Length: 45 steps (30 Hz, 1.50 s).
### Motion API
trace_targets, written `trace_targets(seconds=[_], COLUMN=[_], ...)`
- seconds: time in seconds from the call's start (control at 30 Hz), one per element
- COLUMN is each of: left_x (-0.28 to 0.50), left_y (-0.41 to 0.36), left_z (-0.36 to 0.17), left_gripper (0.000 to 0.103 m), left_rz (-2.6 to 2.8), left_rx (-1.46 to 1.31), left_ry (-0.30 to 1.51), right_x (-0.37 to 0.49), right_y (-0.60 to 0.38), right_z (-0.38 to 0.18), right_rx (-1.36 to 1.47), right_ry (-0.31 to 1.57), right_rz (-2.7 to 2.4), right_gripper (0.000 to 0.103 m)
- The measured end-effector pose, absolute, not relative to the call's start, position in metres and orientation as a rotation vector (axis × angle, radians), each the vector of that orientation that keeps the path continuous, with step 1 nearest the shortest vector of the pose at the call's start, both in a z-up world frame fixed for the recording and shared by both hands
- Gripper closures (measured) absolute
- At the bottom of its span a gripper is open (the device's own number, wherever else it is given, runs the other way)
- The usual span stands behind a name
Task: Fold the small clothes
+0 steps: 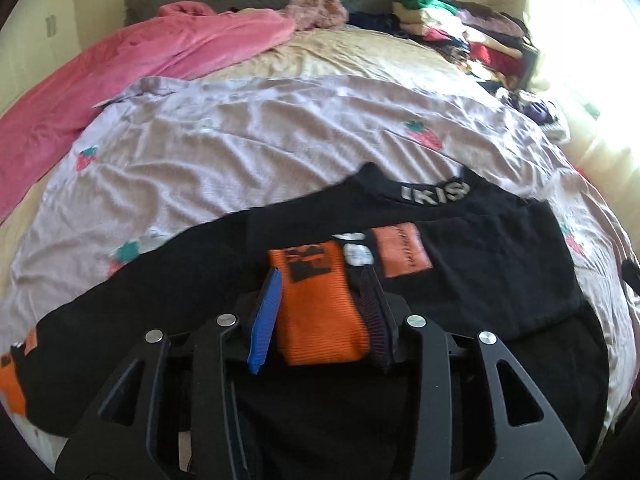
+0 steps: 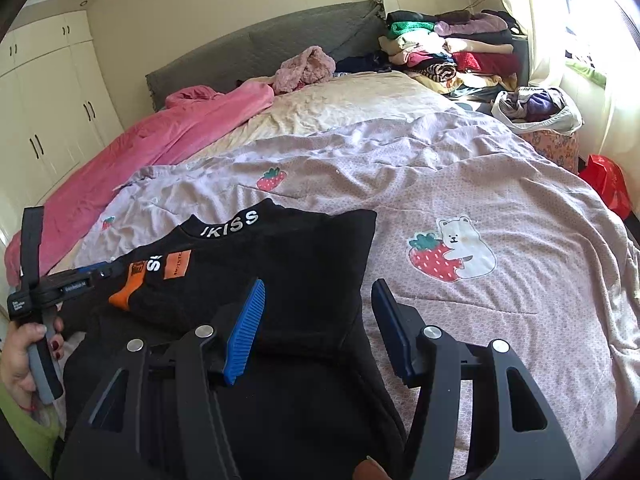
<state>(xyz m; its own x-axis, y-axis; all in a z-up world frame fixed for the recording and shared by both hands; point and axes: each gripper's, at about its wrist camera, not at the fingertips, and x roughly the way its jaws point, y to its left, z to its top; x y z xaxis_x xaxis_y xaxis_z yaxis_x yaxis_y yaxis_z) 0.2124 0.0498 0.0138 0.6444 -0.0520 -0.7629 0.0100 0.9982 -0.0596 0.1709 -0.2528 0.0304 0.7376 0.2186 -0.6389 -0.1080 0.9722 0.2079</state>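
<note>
A small black sweater with "KISS" lettering on its collar lies flat on the lilac strawberry bedspread. My left gripper is shut on the sweater's orange ribbed sleeve cuff, which fills the gap between the pads and sits over the sweater's chest. The other sleeve stretches out to the left and ends in an orange cuff. In the right wrist view the sweater lies at centre left, and a hand holds the left gripper at the cuff. My right gripper stands open over the sweater's right edge, holding nothing.
A pink blanket lies along the bed's left side. Stacked folded clothes sit at the far right by the grey headboard. A white bag of clothes and a red bag stand beside the bed; wardrobes are on the left.
</note>
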Motion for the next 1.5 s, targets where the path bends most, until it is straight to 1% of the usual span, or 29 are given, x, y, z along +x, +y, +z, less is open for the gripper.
trace_targets(seconds=[0.13, 0.23, 0.27, 0.37, 0.47, 0.57, 0.77, 0.83, 0.9, 0.97, 1.03, 1.1, 1.2, 1.23, 1.33, 1.4, 1.47, 1.5], left_x=[0.212, 0.211, 0.212, 0.216, 0.22, 0.22, 0.22, 0.218, 0.216, 0.215, 0.213, 0.211, 0.206, 0.203, 0.197, 0.191, 0.186, 0.183], left_y=[0.064, 0.054, 0.048, 0.028, 0.021, 0.024, 0.027, 0.026, 0.028, 0.031, 0.034, 0.037, 0.04, 0.042, 0.043, 0.044, 0.045, 0.046], left_z=[0.021, 0.022, 0.02, 0.001, -0.024, -0.039, -0.039, -0.036, -0.033, -0.029, -0.025, -0.021, -0.013, -0.01, 0.0, 0.007, 0.013, 0.017], left_gripper=[0.07, 0.07, 0.069, 0.059, 0.056, 0.055, 0.054, 0.052, 0.045, 0.044, 0.042, 0.037, 0.029, 0.028, 0.021, 0.015, 0.009, 0.009], left_rz=[-0.019, -0.066, -0.088, -0.148, -0.143, -0.145, -0.155, -0.159, -0.168, -0.168, -0.168, -0.165, -0.16, -0.157, -0.152, -0.142, -0.124, -0.114], left_rx=[-0.089, -0.088, -0.077, -0.048, -0.018, -0.028, -0.042, -0.047, -0.067, -0.073, -0.081, -0.084, -0.079, -0.078, -0.074, -0.064, -0.053, -0.047], left_ry=[0.856, 0.861, 0.871, 0.938, 1.019, 1.032, 1.024, 1.016, 1.01, 1.003, 0.994, 0.987, 0.966, 0.957, 0.933, 0.91, 0.887, 0.873], right_x=[0.177, 0.189, 0.194, 0.205, 0.213, 0.217, 0.228, 0.234, 0.238, 0.24, 0.24, 0.239, 0.232, 0.228, 0.218, 0.211, 0.207, 0.205], right_y=[-0.243, -0.227, -0.221, -0.205, -0.191, -0.18, -0.175, -0.179, -0.185, -0.19, -0.192, -0.194, -0.195, -0.196, -0.196, -0.196, -0.195, -0.193], right_z=[0.029, 0.024, 0.021, 0.014, 0.009, 0.004, -0.007, -0.019, -0.03, -0.042, -0.044, -0.042, -0.035, -0.031, -0.018, -0.007, 0.001, 0.004], right_rx=[0.131, 0.088, 0.071, 0.035, -0.002, -0.035, -0.047, -0.035, -0.03, -0.013, 0.005, 0.018, 0.048, 0.061, 0.082, 0.082, 0.08, 0.079], right_ry=[0.734, 0.763, 0.776, 0.81, 0.836, 0.85, 0.887, 0.939, 0.991, 1.028, 1.023, 1.02, 1.004, 0.992, 0.959, 0.928, 0.901, 0.891], right_rz=[0.202, 0.226, 0.233, 0.256, 0.276, 0.288, 0.283, 0.263, 0.232, 0.208, 0.216, 0.219, 0.227, 0.234, 0.23, 0.219, 0.218, 0.217], right_gripper=[0.049, 0.049, 0.049, 0.049, 0.049, 0.049, 0.049, 0.049, 0.049, 0.049, 0.048, 0.048, 0.038, 0.035, 0.028, 0.019, 0.016, 0.012])
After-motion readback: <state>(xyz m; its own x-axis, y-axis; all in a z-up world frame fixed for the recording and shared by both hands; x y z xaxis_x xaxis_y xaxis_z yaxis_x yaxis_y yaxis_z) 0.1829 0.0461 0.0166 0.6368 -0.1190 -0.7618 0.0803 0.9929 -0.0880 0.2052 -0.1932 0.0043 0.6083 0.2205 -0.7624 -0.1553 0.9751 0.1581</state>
